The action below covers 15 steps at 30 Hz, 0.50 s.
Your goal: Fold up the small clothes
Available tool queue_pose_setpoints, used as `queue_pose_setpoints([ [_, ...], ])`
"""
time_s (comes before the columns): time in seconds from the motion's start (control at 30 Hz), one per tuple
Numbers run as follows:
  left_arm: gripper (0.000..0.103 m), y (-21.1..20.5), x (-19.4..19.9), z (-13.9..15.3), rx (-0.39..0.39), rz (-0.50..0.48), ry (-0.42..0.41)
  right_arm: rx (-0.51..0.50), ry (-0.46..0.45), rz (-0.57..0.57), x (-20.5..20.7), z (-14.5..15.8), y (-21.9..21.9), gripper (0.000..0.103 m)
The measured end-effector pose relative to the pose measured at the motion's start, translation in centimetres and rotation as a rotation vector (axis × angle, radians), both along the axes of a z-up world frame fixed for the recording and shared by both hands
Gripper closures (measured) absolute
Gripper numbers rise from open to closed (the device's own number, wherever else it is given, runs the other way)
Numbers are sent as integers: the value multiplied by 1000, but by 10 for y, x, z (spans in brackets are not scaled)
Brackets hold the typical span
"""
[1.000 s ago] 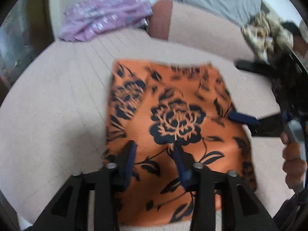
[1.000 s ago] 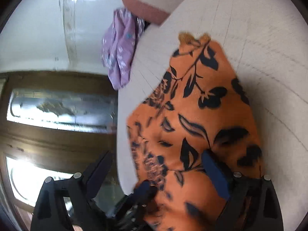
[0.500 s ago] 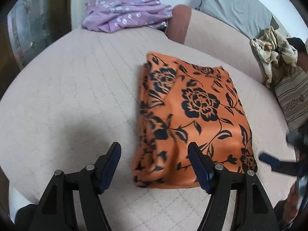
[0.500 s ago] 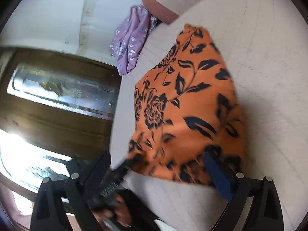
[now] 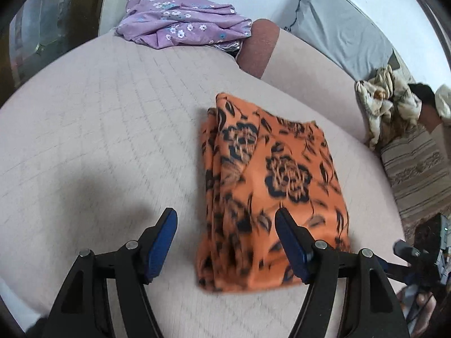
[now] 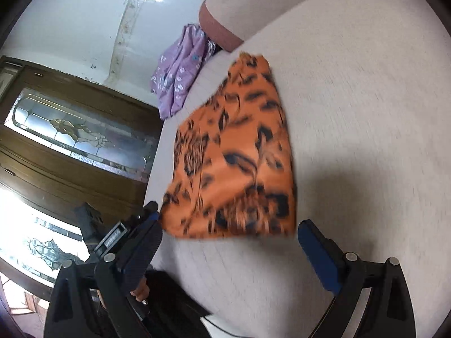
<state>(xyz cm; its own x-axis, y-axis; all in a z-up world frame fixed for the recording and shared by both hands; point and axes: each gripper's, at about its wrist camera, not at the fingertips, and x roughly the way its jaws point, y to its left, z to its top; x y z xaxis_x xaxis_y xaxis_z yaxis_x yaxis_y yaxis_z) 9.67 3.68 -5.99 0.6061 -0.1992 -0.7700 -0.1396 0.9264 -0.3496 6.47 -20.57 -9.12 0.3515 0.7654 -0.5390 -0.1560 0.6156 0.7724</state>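
Both claws spread wide and holding nothing. Left gripper (image 5: 225, 242) poised above the near edge of the cloth (image 5: 270, 194), its right finger over the near right part of the fabric, its left finger over bare bedcover (image 5: 98, 129); whether the finger touches the fabric cannot be told. Right gripper (image 6: 228, 242) likewise parted, hovering just near of the cloth (image 6: 234, 163), with neither finger on it. Orange cloth with black flowers lying folded flat, roughly rectangular, in the middle of the pale quilted cover, layered edges stacked along its left side. Blurred in both views. Seen from the right wrist, left gripper (image 6: 141, 225) just at the cloth's near left corner; contact cannot be told. Farther out, purple flowered garment (image 5: 180, 17) crumpled at the far left edge of the bed, well apart from the cloth. Reddish bolster end (image 5: 259, 48) just right of it, grey pillow (image 5: 338, 28) at far right, a patterned bundle (image 5: 386, 104) and striped cushion (image 5: 420, 169) along the right side. Dark wooden door with leaded glass (image 6: 76, 135) beyond the bed's left side.
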Motion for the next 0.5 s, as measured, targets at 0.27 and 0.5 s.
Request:
queue_pose_setpoints([
  [0.27,31,38,67,-25,-109,-54,46,-60,34,-9,92,-12,20,5],
  [0.5,56,51,86,-65,-210,-83,150,-137,74,68,132,-36,51,6],
])
